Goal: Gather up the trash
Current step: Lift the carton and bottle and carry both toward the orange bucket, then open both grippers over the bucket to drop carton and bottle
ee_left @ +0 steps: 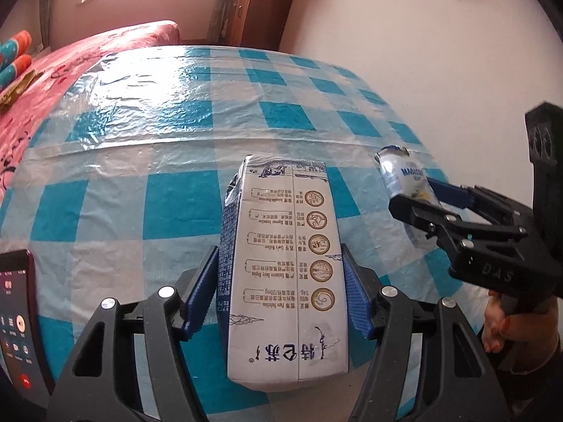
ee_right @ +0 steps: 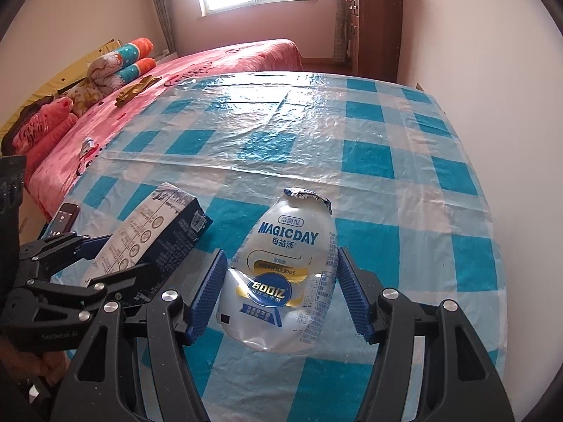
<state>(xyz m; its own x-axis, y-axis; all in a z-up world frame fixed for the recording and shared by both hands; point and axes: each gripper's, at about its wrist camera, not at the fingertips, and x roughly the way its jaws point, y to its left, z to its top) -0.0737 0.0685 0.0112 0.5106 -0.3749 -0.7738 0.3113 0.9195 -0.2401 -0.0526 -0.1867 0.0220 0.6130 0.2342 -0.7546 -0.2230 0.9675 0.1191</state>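
A white and blue milk carton [ee_left: 281, 270] lies between the blue pads of my left gripper [ee_left: 281, 281], which is shut on it; the carton also shows in the right wrist view [ee_right: 147, 242]. A crushed clear MAGICDAY bottle [ee_right: 281, 274] sits between the pads of my right gripper [ee_right: 279, 292], which is shut on it. In the left wrist view the bottle [ee_left: 404, 176] and right gripper [ee_left: 418, 198] are at the right. Both are over the blue checked tablecloth [ee_right: 369, 161].
A phone [ee_left: 17, 313] with a lit screen lies at the table's left edge. A bed with a pink cover [ee_right: 218, 63] and pillows [ee_right: 116, 66] stands left of the table. A wooden cabinet [ee_right: 376, 28] and white wall are at the right.
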